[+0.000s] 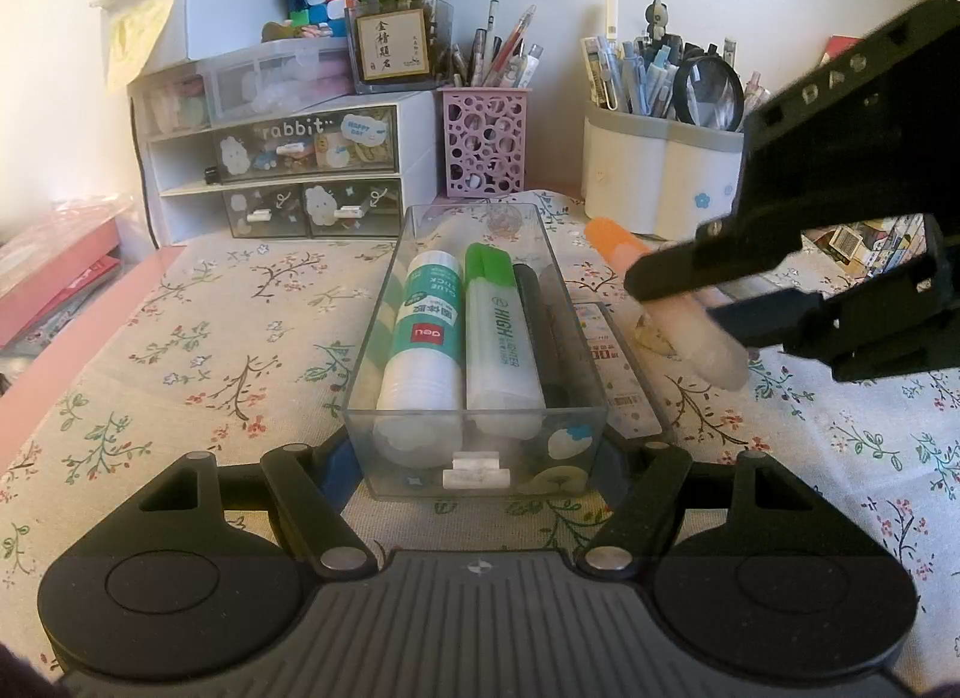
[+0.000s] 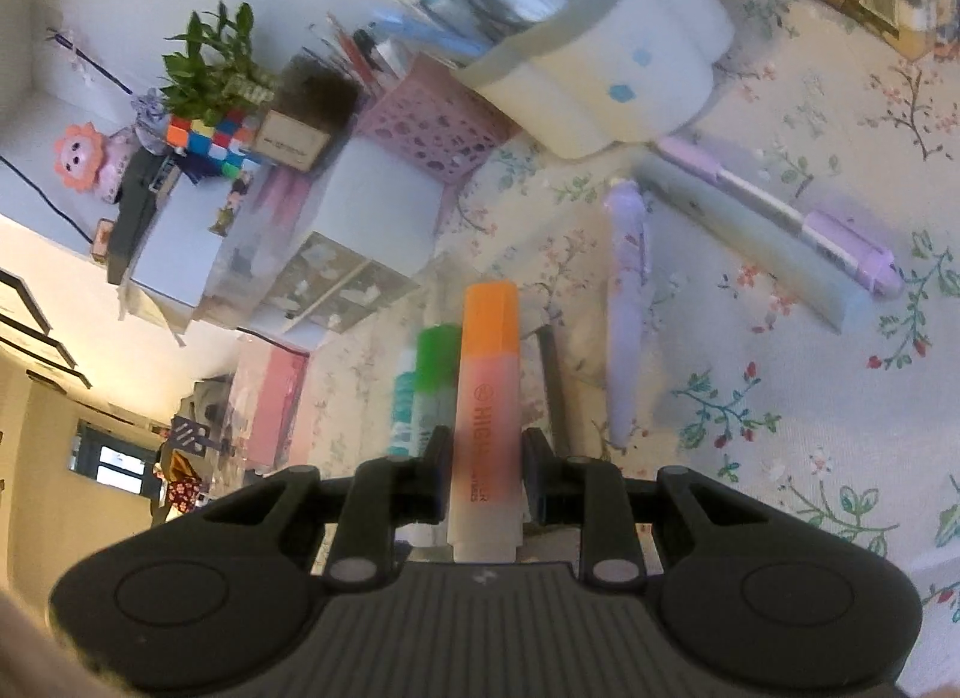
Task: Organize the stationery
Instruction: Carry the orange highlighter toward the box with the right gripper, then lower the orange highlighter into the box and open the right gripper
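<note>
Left gripper (image 1: 480,458): low over the floral tablecloth (image 1: 180,338), pointing forward and down; its two jaws clamp the near end of the clear drawer tray (image 1: 384,302) from either side.
Clear drawer tray: sits on the tablecloth with its long side running away from the camera; inside lie a white glue stick (image 1: 423,338), a green-capped highlighter (image 1: 498,332) and a dark pen (image 1: 534,314), side by side.
Right gripper (image 2: 483,473): clenched on the orange-capped highlighter (image 2: 487,380), pads pressing its pale body on both sides, cap pointing away from the wrist.
Right gripper pose: in the left wrist view it reaches in from the right, tilted downward, holding the highlighter in the air just right of the tray; its own view is rolled, so the desk looks slanted.
Still on the cloth: a lilac pen (image 2: 624,326), a purple and white pen (image 2: 780,212) and a pale bar (image 2: 750,242) between them, near the white pen holder (image 2: 630,80).
Behind the tray: a pink cut-out pen cup (image 1: 485,140) and a small drawer cabinet (image 1: 282,170).
</note>
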